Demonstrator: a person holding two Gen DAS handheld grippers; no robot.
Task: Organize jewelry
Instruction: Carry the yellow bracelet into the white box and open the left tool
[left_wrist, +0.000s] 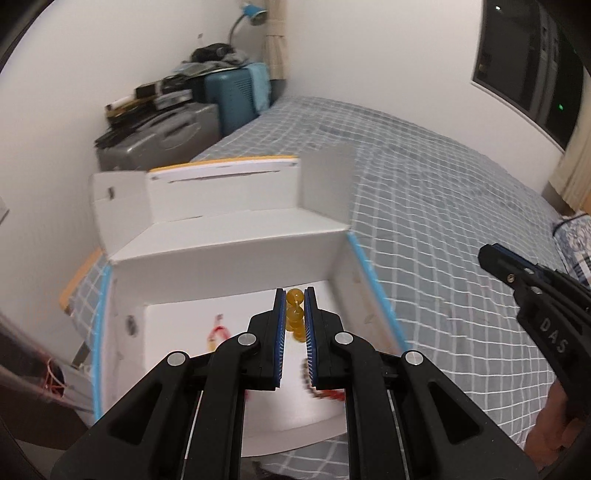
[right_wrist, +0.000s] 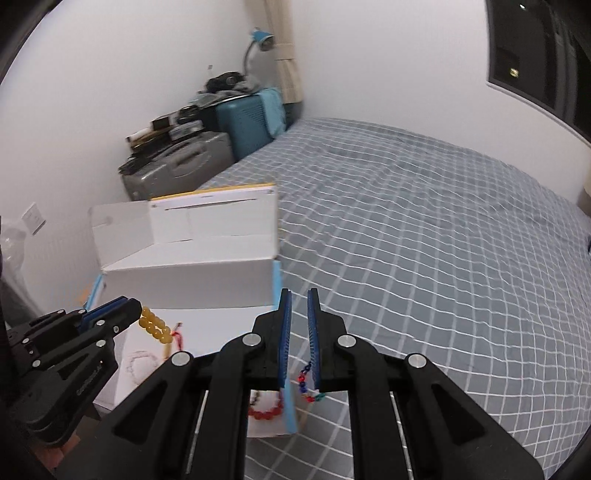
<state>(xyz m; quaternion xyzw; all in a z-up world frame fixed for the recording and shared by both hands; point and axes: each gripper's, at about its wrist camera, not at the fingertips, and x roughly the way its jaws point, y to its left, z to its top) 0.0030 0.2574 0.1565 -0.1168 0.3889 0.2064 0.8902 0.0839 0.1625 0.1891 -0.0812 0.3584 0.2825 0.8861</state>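
a grey bedspread (right_wrist: 424, 240) crossed with thin white grid lines fills most of the scene, running back to a white wall (right_wrist: 369, 55). in the far corner stands a teal suitcase (right_wrist: 247, 125) with dark clothes heaped on top, and just beside it a grey suitcase (right_wrist: 177, 166) carries a pile of dark, flat items. above them a blue desk lamp (left_wrist: 251, 14) curves on a bendy neck, next to a cream curtain (left_wrist: 277, 37). a dark window (left_wrist: 532, 70) sits high on the right, and a patterned blue pillow (left_wrist: 574, 236) peeks in at the bed's edge.
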